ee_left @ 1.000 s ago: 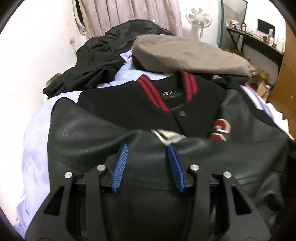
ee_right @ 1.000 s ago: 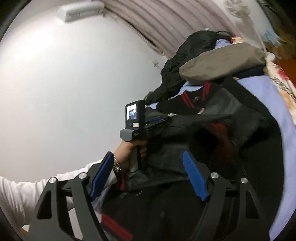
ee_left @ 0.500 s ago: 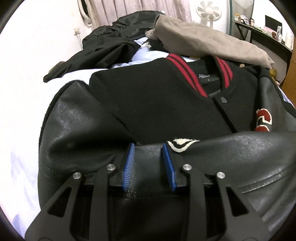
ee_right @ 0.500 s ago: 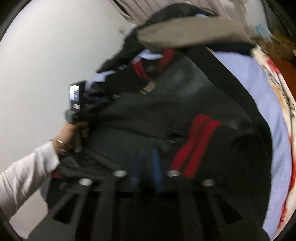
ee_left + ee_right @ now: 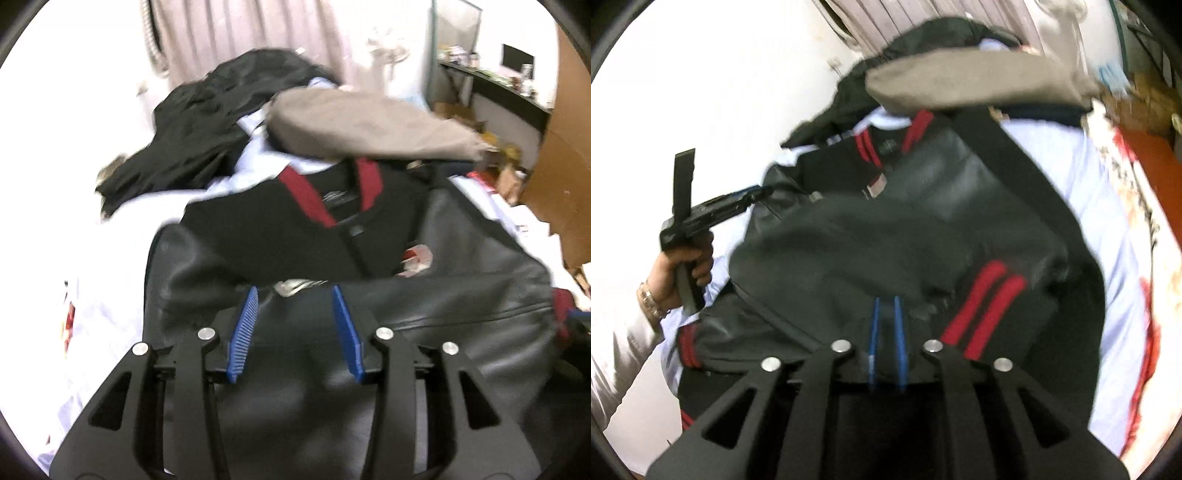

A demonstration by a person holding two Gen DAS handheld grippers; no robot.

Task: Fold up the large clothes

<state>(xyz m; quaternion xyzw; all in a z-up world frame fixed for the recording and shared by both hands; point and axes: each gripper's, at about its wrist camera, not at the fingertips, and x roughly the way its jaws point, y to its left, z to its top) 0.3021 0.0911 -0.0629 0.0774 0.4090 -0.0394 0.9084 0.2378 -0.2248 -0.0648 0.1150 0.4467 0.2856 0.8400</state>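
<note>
Varsity jacket [image 5: 295, 236], wool body, glossy leather sleeves, ribbed red-striped cuff [image 5: 986, 306]; right hand-held gripper [image 5: 886, 306] pinching sleeve, left hand-held gripper [image 5: 295, 295] spread apart.

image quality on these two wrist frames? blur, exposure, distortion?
Left wrist: motion blur smears the jacket and beige garment; wall blown out white. Right wrist: blurrier, tilted, strong fisheye bending; the right gripper reads sharper than the cloth.

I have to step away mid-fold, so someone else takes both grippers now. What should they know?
Left gripper: open, fingers apart over the folded sleeve, holding nothing.
Right gripper: shut on the jacket fabric near the striped cuff.
Jacket lies collar-up on the bed, below a tan garment.
Done: sleeves laid across the front.
Left: fold the body, it seems.
</note>
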